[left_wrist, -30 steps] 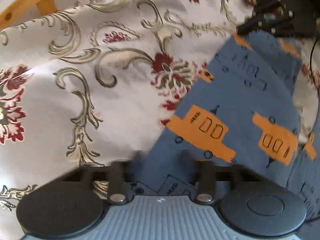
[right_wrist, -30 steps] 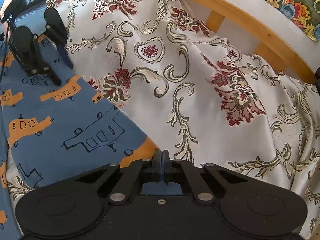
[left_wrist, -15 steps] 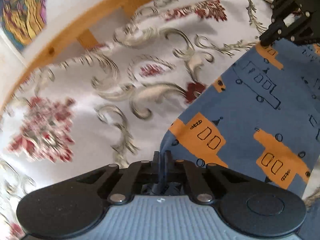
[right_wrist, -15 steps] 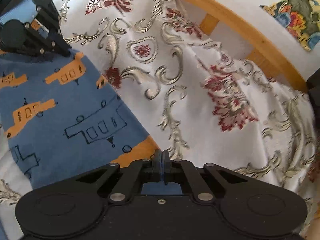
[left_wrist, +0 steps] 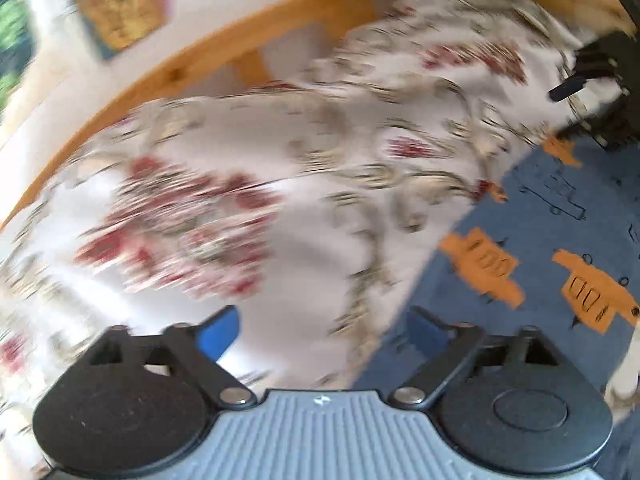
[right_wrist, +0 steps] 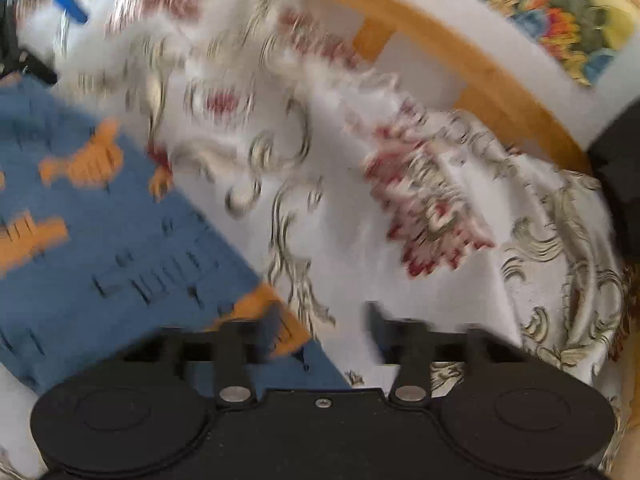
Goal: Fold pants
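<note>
1. Left wrist view: the left gripper (left_wrist: 324, 330), clamped on the pants (left_wrist: 552, 248) half a second ago, now gapes — hem released.
2. The right gripper (right_wrist: 320, 330) has spread too; pants lie on the bedspread (right_wrist: 360, 220).
3. This fold looks laid down.

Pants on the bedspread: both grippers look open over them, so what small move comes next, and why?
Probably reach back in for the next fold. The left gripper and right gripper are both open and hold nothing, and the blue pants lie flat on the floral bedspread. I'd bring the right gripper down onto the near orange-patched edge, once the blur settles.
</note>
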A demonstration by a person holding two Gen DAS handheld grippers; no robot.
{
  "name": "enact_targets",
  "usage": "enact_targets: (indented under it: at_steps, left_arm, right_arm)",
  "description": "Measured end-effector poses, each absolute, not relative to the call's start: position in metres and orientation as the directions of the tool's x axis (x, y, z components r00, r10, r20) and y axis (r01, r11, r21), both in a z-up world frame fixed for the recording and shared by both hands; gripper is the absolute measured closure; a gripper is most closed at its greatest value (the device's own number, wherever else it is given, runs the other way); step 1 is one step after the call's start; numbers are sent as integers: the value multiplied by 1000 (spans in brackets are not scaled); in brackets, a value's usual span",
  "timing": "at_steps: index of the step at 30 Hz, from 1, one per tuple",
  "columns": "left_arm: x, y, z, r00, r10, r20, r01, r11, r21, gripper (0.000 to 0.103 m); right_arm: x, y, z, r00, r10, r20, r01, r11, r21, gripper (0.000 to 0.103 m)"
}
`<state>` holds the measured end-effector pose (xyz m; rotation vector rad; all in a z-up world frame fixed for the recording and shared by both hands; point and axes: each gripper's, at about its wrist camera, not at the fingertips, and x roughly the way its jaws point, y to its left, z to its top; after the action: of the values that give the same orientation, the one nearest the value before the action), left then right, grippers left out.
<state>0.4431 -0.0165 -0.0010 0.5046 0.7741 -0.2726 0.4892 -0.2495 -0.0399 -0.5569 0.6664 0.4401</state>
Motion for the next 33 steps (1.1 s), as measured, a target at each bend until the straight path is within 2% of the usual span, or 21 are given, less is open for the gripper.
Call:
enact_targets:
  at_steps: [1,2,4,8,12,16,18,19,20,21,23,27,31,32,33]
  left_arm:
    - [440,-2,6,689,-54,-723,406,855,323,4]
    - [437,12,12,679,-57,-732,404,861,308,1]
    - [432,38,21,634,-80,-769,412,877,248,0]
    - [429,71,21,563,-114,-819,386,912,138,1]
    - [423,66,14,519,-76,-851,453,869,199,18]
    - [417,52,7,452,-44,-891,542,807,235,22]
    - [417,48,-1,423,-1,-906,548,797,255,43]
    - [416,47,-3,419,15,-908,552,789,268,51]
    - [415,45,-6,417,30,-909,551,786,279,64]
    - [415,43,-8,405,33,-914,554,787,274,78]
    - [413,38,-13,395,54,-917,540,794,280,90]
    - [407,27,-16,466,155,-871,478,784,396,96]
    - [406,26,-13,497,143,-856,460,793,400,96]
    - [406,28,-10,503,125,-855,463,796,389,92]
    - [408,31,-9,502,121,-856,457,803,382,83]
  right_arm:
    - [484,-250,-34,714,241,-658,-555,767,-321,20]
    - [480,-247,-27,713,289,-639,-579,756,-305,9]
    - [473,-235,-18,672,401,-623,-662,702,-262,2]
    - [469,-195,-14,563,542,-623,-779,600,-182,1]
    - [477,-155,-19,497,599,-627,-836,524,-162,2]
    - [493,-130,-20,394,655,-645,-883,463,-69,22]
    - [494,-115,-21,367,658,-657,-898,435,-66,27]
    - [497,-108,-21,359,655,-665,-903,424,-70,34]
    - [499,-103,-21,355,648,-674,-906,417,-77,42]
    - [503,-96,-22,353,635,-687,-908,411,-86,46]
    - [513,-86,-26,354,600,-718,-906,412,-102,56]
    - [526,-83,-34,335,536,-775,-907,407,-111,59]
    - [529,-85,-41,334,503,-797,-903,413,-118,59]
    - [529,-86,-42,333,502,-798,-902,416,-115,59]
    - [529,-87,-42,335,502,-798,-901,419,-115,59]
